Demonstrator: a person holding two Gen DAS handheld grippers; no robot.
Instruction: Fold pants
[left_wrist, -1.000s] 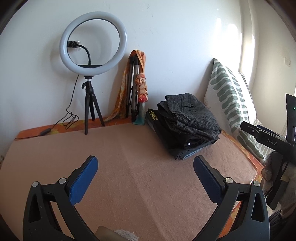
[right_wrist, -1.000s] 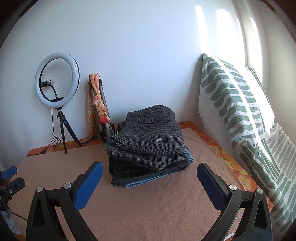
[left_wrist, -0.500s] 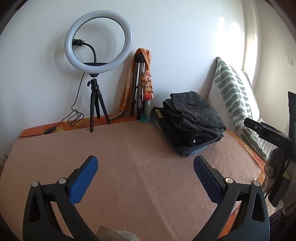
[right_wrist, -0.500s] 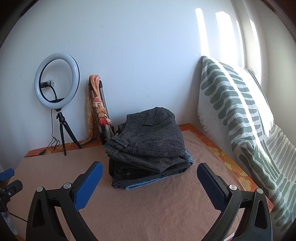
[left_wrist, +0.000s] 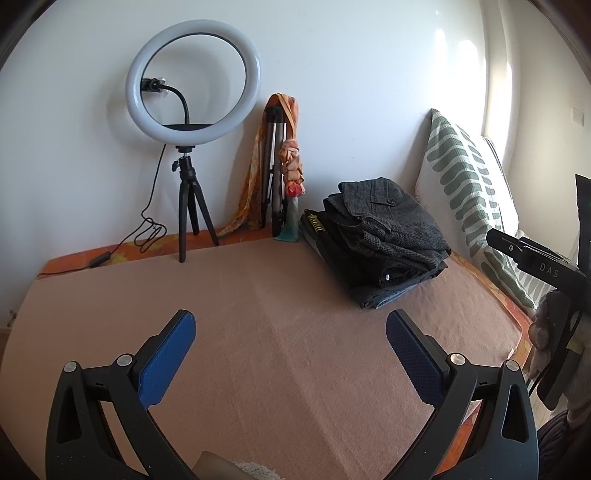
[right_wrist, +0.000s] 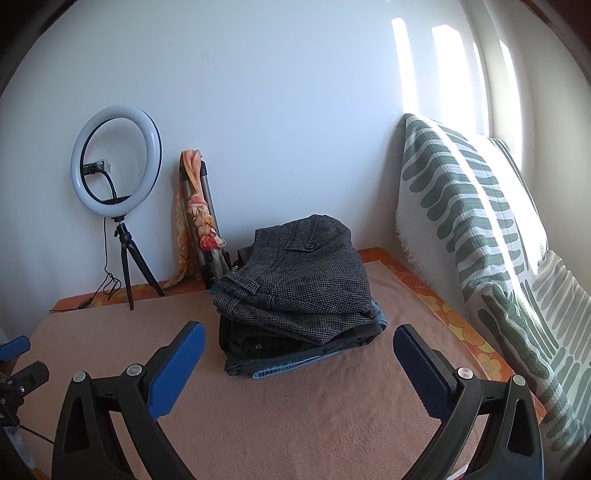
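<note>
A stack of folded pants (right_wrist: 299, 291) lies on the peach blanket (right_wrist: 295, 413) near the back wall, grey tweed pair on top, dark and blue denim pairs beneath. It also shows in the left wrist view (left_wrist: 384, 240) at the right rear. My right gripper (right_wrist: 295, 354) is open and empty, held above the blanket just in front of the stack. My left gripper (left_wrist: 290, 347) is open and empty over the blanket's middle, well short and left of the stack. The right gripper's body (left_wrist: 539, 266) shows at the left view's right edge.
A ring light on a small tripod (left_wrist: 188, 155) stands at the back left with its cable (left_wrist: 147, 236) on the bed. A folded tripod wrapped in an orange scarf (left_wrist: 284, 166) leans on the wall. Green-patterned pillows (right_wrist: 480, 251) line the right side.
Both grippers have drawn back and up from the stack a little, so the pants look farther away. The jaws stayed open. The stack has not moved.
</note>
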